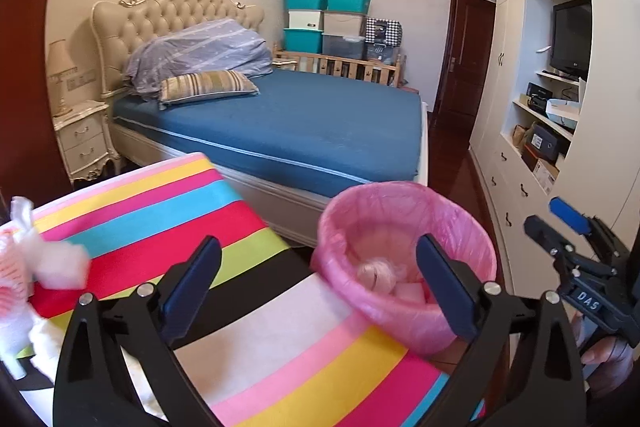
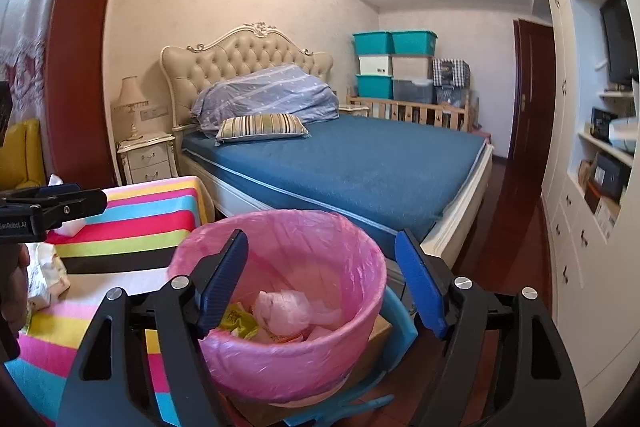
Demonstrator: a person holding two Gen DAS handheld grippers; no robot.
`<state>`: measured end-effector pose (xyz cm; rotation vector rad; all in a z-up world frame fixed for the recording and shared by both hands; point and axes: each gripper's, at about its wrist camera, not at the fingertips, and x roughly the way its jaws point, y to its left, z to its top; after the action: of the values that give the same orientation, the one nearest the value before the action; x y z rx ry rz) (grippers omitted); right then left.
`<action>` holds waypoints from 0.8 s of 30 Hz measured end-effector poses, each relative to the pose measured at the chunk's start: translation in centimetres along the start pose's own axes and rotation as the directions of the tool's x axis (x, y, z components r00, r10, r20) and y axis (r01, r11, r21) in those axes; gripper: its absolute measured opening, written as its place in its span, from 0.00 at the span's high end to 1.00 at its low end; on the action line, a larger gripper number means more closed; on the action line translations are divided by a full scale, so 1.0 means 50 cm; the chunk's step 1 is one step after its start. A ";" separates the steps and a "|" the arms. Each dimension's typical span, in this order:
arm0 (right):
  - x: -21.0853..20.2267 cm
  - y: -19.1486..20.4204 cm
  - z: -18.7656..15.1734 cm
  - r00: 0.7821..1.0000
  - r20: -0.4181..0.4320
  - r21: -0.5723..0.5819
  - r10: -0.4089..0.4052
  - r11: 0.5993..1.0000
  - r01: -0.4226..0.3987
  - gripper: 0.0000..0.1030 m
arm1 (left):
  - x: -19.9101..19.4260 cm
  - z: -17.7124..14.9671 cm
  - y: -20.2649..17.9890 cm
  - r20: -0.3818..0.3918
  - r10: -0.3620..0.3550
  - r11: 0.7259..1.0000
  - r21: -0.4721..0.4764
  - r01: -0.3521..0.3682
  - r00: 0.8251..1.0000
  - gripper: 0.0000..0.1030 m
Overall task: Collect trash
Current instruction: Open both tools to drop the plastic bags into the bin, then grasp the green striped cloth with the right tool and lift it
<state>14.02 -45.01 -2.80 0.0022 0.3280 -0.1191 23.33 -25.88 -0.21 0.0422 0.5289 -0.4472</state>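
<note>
A bin with a pink liner (image 1: pixel 404 223) (image 2: pixel 280 359) stands just off the right edge of the striped table (image 1: pixel 160 219). Inside it lie a crumpled pink bag (image 2: pixel 280 311) and a yellow wrapper (image 2: pixel 240 319). My left gripper (image 1: pixel 318 247) is open over the table's edge, with nothing between its fingers. My right gripper (image 2: pixel 320 239) is open above the bin's mouth, also with nothing in it. White tissue and printed wrappers (image 1: pixel 40 263) (image 2: pixel 48 275) lie on the table's left part, left of the left gripper.
A bed with a blue sheet (image 1: pixel 300 123) stands close behind the table and bin. White cupboards with shelves (image 1: pixel 540 131) line the right side. The bin rests on a cardboard box (image 2: pixel 380 339) over a blue plastic frame (image 2: pixel 400 323).
</note>
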 end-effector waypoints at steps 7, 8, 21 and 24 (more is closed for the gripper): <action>-0.063 0.044 -0.027 0.999 0.019 0.044 0.035 0.998 -0.036 0.22 | -0.067 -0.047 0.011 -0.005 0.013 1.000 0.026 -0.013 1.000 0.05; -0.068 0.057 -0.035 0.999 0.013 0.039 0.044 0.998 -0.045 0.22 | -0.082 -0.058 0.013 0.003 0.020 0.999 0.048 -0.020 1.000 0.05; -0.074 0.273 -0.097 0.954 -0.113 -0.075 0.276 0.955 -0.285 0.22 | -0.240 -0.185 0.177 -0.005 0.184 0.983 0.018 -0.184 0.983 0.05; -0.076 0.326 -0.105 0.935 -0.142 -0.101 0.324 0.935 -0.340 0.22 | -0.277 -0.219 0.247 -0.020 0.259 0.965 -0.039 -0.260 0.966 0.05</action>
<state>10.65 -28.27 -6.80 -0.0586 0.4540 0.2399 12.65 -7.51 -3.73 0.0742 0.5384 -0.1797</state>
